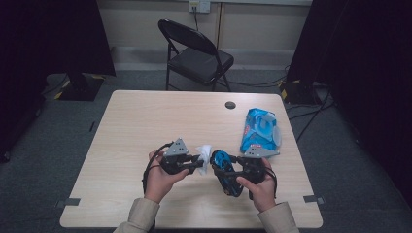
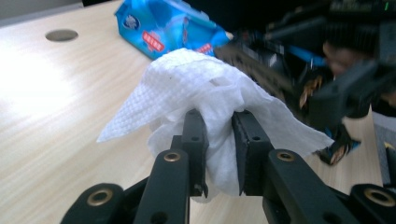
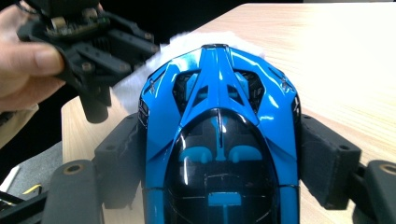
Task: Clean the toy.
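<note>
A shiny blue and black toy car (image 3: 219, 140) sits between the jaws of my right gripper (image 3: 219, 154), which is shut on its sides. In the high view the car (image 1: 228, 177) is held near the table's front, in my right gripper (image 1: 222, 170). My left gripper (image 2: 218, 122) is shut on a crumpled white wipe (image 2: 205, 93). The wipe (image 1: 205, 153) touches the car's nose, and my left gripper (image 1: 201, 163) is just left of it. In the right gripper view the wipe (image 3: 135, 84) shows behind the car's front, beside the left gripper (image 3: 93, 51).
A blue pack of wipes (image 1: 260, 130) lies on the wooden table (image 1: 145, 126) at the right, behind my right hand. A round cable hole (image 1: 230, 105) is near the far edge. A black folding chair (image 1: 197, 53) stands beyond the table.
</note>
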A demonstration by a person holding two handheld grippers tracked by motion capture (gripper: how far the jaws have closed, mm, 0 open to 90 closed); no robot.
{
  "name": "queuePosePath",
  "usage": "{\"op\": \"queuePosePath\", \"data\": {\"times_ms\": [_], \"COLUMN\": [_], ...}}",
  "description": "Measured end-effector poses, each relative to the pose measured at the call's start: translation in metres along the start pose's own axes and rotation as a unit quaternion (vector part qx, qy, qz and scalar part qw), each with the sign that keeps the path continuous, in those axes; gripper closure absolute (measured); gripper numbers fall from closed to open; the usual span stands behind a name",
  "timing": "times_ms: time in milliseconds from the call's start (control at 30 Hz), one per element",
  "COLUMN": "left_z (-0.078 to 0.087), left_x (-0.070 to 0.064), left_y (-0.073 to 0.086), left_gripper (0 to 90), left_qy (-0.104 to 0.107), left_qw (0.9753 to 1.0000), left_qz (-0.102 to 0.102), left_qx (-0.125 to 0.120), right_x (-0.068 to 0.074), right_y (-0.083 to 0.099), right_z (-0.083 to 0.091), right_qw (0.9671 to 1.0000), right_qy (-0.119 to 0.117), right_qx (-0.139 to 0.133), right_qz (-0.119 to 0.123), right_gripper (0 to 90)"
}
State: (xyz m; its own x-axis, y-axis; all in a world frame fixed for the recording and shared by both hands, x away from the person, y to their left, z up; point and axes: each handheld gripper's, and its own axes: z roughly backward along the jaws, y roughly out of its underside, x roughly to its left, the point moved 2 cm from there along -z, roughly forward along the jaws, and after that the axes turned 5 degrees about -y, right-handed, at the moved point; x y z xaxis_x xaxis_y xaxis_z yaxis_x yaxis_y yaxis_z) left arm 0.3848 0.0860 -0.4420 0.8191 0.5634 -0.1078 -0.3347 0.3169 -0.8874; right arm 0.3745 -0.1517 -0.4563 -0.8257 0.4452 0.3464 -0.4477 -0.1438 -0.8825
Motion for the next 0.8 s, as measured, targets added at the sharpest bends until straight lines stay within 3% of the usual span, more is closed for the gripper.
{"op": "queuePosePath", "data": {"times_ms": [233,300,800], "left_z": [-0.008,-0.009,-0.022], "left_x": [-0.008,-0.009,-0.020], "left_y": [-0.005,-0.004,0.003], "left_gripper": [76.6,76.6,76.7], "left_qy": [0.013,0.018,0.026], "left_qw": [0.9999,0.9998,0.9994], "left_qz": [-0.009,-0.003,-0.018], "left_qx": [-0.001,-0.005,0.015], "right_x": [0.001,0.001,-0.001], "right_y": [0.003,0.003,0.002], "right_z": [-0.003,-0.003,-0.001], "right_qw": [1.0000,1.0000,1.0000], "right_qy": [0.000,0.001,0.002], "right_qx": [0.008,0.008,0.003], "right_qz": [0.002,0.001,-0.001], "right_gripper": [25.0,25.0,25.0]}}
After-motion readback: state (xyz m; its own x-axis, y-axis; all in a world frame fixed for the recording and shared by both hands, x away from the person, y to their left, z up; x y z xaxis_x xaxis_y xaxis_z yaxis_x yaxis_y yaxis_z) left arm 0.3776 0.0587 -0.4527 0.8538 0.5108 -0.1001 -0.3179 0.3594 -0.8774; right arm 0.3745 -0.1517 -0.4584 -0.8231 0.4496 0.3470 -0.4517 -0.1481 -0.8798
